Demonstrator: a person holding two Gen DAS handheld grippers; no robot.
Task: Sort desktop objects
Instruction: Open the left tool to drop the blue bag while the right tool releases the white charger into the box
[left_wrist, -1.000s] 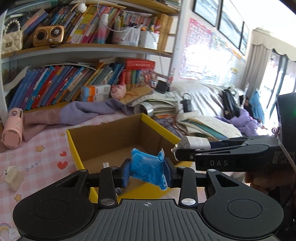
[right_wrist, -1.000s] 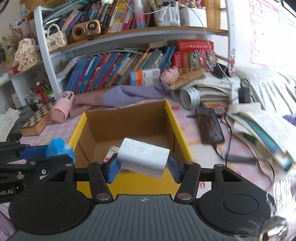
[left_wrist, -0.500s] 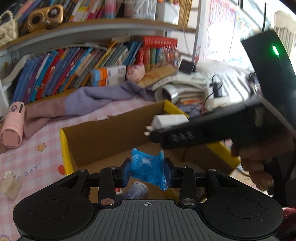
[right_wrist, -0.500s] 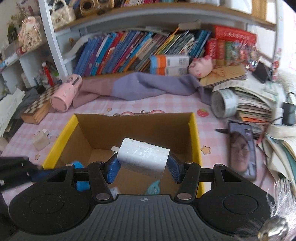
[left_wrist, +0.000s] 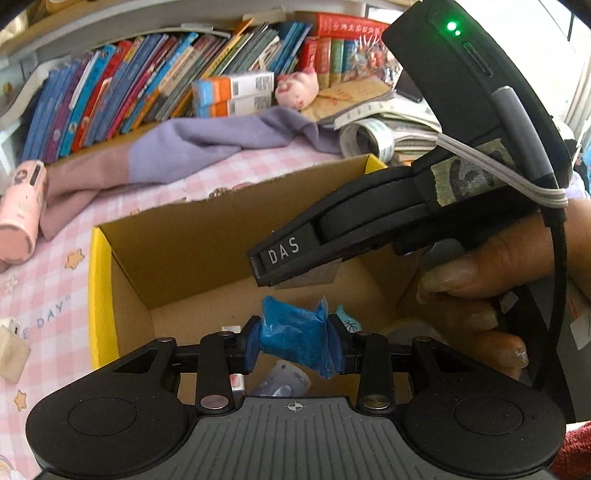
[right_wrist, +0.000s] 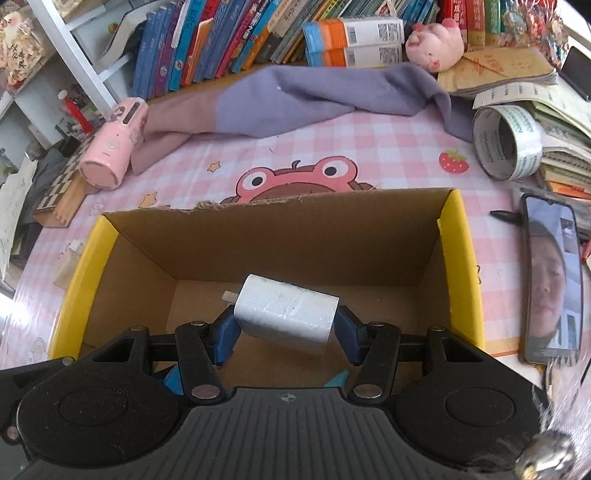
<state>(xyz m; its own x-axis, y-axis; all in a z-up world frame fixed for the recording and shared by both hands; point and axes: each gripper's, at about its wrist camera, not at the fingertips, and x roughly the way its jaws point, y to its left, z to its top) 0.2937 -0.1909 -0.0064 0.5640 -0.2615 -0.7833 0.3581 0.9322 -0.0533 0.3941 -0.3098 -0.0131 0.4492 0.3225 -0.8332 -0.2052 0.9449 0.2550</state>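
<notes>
In my left gripper (left_wrist: 293, 341) I hold a blue crinkled packet (left_wrist: 291, 338), pinched between both pads, and it hangs over the open cardboard box (right_wrist: 288, 240) with yellow side flaps. My right gripper (right_wrist: 286, 328) is closed on a white charger block (right_wrist: 286, 314), its metal prong pointing left, also above the inside of the box. The box walls stand high on all four sides; the far edge is torn and rough, and the yellow flaps (right_wrist: 461, 266) limit the room to left and right. Inside, the brown floor under the charger is mostly bare, so there is space below it. The left view shows what the right view does not: the right tool crosses above the box from the right, close over the packet, with the hand (left_wrist: 491, 295) around its handle, and on the box floor lie a few small things, one pale with a grey pattern (left_wrist: 282, 380) and one light blue (left_wrist: 347, 321). The right view alone shows the phone (right_wrist: 552, 280) just beside the right flap, the tape roll (right_wrist: 508, 142), the pink bottle (right_wrist: 112, 151) and the purple cloth (right_wrist: 314, 99) beyond the box.
</notes>
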